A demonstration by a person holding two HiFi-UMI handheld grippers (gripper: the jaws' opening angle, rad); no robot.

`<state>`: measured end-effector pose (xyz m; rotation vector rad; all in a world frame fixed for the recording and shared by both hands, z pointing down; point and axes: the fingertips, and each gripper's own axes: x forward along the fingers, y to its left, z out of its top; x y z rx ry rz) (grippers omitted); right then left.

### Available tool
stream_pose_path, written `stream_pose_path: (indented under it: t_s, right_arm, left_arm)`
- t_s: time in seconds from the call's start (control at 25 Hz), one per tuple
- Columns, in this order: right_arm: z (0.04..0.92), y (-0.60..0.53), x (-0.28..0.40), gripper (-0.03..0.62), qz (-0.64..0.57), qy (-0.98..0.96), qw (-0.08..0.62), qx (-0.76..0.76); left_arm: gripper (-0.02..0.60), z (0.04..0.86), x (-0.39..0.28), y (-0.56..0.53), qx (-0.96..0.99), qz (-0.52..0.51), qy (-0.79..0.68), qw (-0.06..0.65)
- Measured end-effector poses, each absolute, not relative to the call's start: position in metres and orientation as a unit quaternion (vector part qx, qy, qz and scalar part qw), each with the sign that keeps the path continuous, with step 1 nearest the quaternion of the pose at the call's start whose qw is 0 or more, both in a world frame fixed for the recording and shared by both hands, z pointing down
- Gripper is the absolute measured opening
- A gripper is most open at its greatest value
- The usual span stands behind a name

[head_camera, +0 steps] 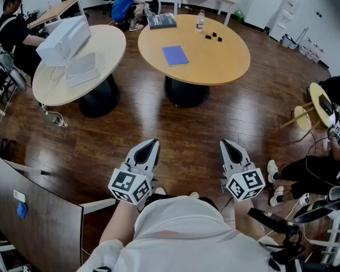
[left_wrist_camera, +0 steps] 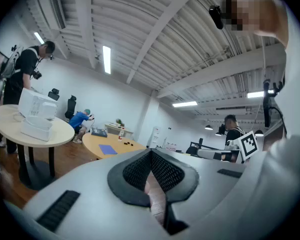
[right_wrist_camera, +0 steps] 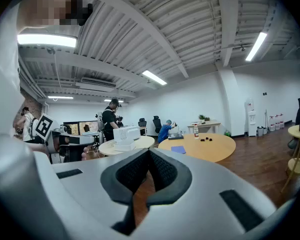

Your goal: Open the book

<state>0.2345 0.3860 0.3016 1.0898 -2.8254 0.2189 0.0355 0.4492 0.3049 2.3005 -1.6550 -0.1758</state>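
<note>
Left tongs [head_camera: 153,143], right tongs [head_camera: 224,144]; book [head_camera: 175,55] distant

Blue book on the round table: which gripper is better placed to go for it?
Left, marginally. The blue book lies slightly nearer the left gripper than the right gripper; both are shut, empty and far from the table.

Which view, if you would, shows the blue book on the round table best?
The head view: it looks down on the blue book, showing its whole cover. Both gripper views show it small, distant and foreshortened.
</note>
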Motion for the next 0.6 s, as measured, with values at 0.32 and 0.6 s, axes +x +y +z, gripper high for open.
stream_pose_path:
  t_s: [0.32, 0.6]
  right_arm:
    - [0.313, 0.399, 0.193, -0.006, 0.080, -0.924, 0.073, 0.366]
    - [0.324, 0.395, 0.166, -0.006, 0.089, -0.927, 0.082, 0.356]
  left_arm:
    - [0.011, 0.311, -0.018, 0.462, 0.793, -0.043, -0.590, 0.143]
    - [0.011, 0.325, -0.035, 0.457, 0.791, -0.041, -0.589, 0.161]
